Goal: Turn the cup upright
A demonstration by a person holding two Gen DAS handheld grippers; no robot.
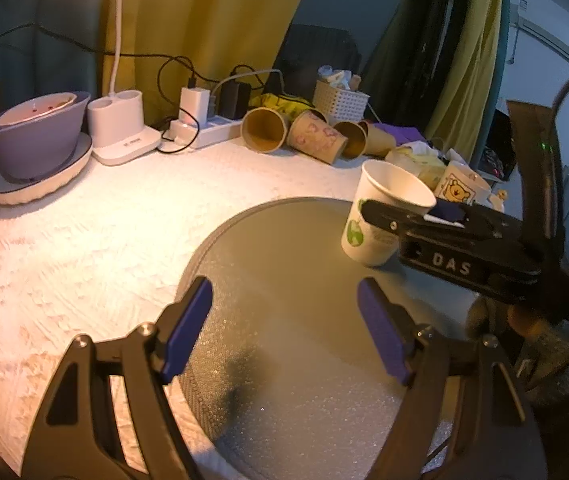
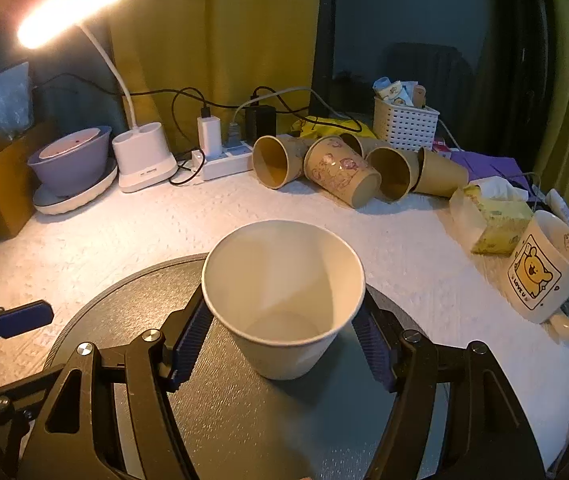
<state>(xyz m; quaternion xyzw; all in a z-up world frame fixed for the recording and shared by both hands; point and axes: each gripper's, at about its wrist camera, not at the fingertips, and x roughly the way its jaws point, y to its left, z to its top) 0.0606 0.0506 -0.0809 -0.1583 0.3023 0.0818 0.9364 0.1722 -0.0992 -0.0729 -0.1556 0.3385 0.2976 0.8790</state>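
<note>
1. Your left gripper (image 1: 284, 328) sits nearest in its own view, its two blue pads spread wide apart with nothing between them, poised over the one round grey mat (image 1: 292, 340).
2. Your right gripper (image 2: 282, 334) has a blue pad on either side of the one white paper cup (image 2: 282, 300). The cup stands upright on the grey mat (image 2: 244, 412), mouth up and empty. The pads sit right at the cup's wall near the rim, but you cannot tell from either view whether they are pressing on it.
3. From the left wrist camera, that same cup (image 1: 384, 216) shows a green print on its side and stands at the mat's far right edge, with the right gripper (image 1: 416, 218) reaching across it just below the rim.
4. Past the mat, on the white textured tabletop (image 2: 144, 232), one white mug with a yellow bear (image 2: 544, 276) stands at the right, beside one tissue pack (image 2: 492, 216).
5. Farther back, a cluster of brown paper cups (image 2: 344, 168) lies on its side; you can count at least four, one of them printed with cartoon figures.
6. Along the rear edge, one white basket (image 2: 404, 124), one power strip (image 2: 224, 160) with chargers plugged in, one white lamp base (image 2: 144, 160) under a lit lamp, and one purple bowl (image 2: 72, 160) resting on a white dish.
</note>
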